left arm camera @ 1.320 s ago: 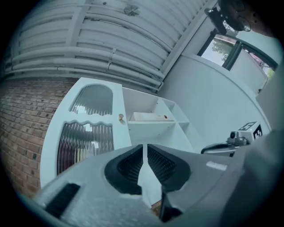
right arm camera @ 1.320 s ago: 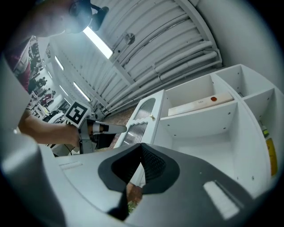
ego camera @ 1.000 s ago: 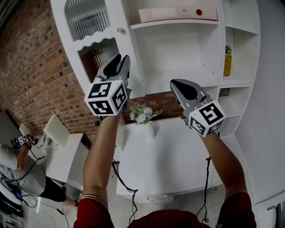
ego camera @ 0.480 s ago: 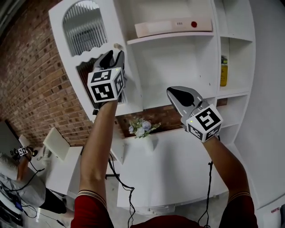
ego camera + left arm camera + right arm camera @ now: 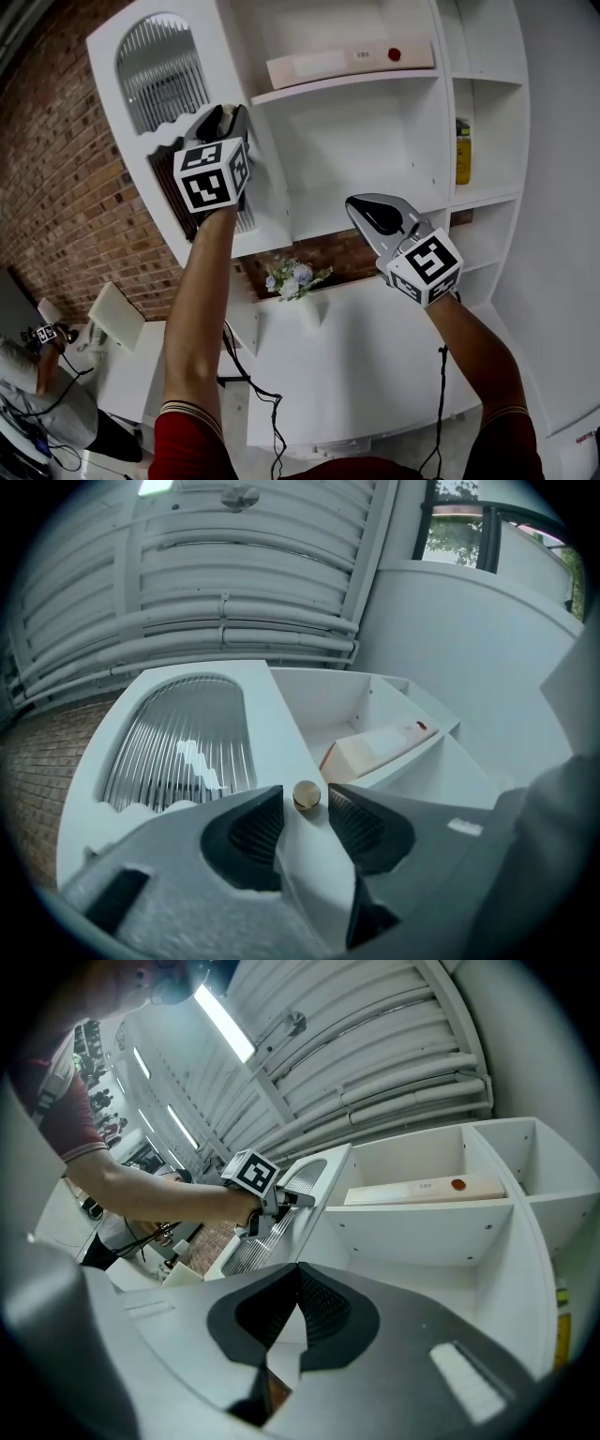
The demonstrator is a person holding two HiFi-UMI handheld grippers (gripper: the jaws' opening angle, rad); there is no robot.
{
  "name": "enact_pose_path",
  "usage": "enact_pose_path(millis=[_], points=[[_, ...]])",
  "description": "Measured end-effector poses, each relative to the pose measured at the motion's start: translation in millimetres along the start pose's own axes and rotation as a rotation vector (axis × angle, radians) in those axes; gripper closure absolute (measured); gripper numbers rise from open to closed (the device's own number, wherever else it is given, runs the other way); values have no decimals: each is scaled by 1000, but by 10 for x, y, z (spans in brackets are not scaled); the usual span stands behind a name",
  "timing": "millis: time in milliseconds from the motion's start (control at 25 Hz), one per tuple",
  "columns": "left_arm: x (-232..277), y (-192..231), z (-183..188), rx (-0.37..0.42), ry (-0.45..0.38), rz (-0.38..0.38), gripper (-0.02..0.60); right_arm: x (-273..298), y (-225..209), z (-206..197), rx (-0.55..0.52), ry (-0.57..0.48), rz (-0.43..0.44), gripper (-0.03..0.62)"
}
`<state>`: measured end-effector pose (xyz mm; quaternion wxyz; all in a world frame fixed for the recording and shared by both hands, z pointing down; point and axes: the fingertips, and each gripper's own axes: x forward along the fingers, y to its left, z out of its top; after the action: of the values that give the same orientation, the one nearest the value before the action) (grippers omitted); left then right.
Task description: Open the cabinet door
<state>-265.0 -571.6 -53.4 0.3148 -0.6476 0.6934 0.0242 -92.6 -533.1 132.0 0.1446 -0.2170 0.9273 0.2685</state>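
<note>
Brick wall (image 5: 66, 187) is seen down the left of the head view, and a white cabinet (image 5: 375, 131) of open shelves fills the upper middle and right. Its cabinet door (image 5: 127, 42), white with an arched panel of ribbed glass, is found at the upper left, swung out at an angle from the shelves. The left tongs (image 5: 228, 112) are raised against the door's right edge, just below the arched panel. The right tongs (image 5: 356, 203) are held apart from the door, right of centre, before the lower shelf. A long flat box (image 5: 319, 67) is laid on the top shelf, a yellow bottle (image 5: 462, 150) is stood in a side compartment at the right, and flowers (image 5: 292, 277) are set at the back of the white counter (image 5: 366, 347) below.

From the left gripper view, a small round knob (image 5: 307, 794) on the door's edge is seen between the tips of the tongs. The jaws have just been opening and are parted, with a sliver of gap left on each side of the knob.

From the right gripper view, the jaws are shown drawn together with nothing between them. Beyond, at centre left, the other forearm (image 5: 150, 1190) is stretched up to the door, under a ribbed ceiling (image 5: 375, 1044) with a light strip (image 5: 223, 1021).
</note>
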Motion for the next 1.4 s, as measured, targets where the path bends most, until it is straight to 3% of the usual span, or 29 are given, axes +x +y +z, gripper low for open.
enact_pose_path(millis=[240, 520, 1160, 1400], points=[[26, -8, 17, 20, 4, 5, 503, -13, 1, 12, -2, -5, 3, 581], [-21, -8, 41, 20, 21, -11, 500, -75, 6, 73, 3, -15, -2, 581], [-889, 26, 522, -18, -53, -145, 505, 18, 330, 169, 60, -51, 42, 581], [-1180, 115, 677, -71, -85, -172, 505, 68, 468, 309, 64, -67, 64, 582]])
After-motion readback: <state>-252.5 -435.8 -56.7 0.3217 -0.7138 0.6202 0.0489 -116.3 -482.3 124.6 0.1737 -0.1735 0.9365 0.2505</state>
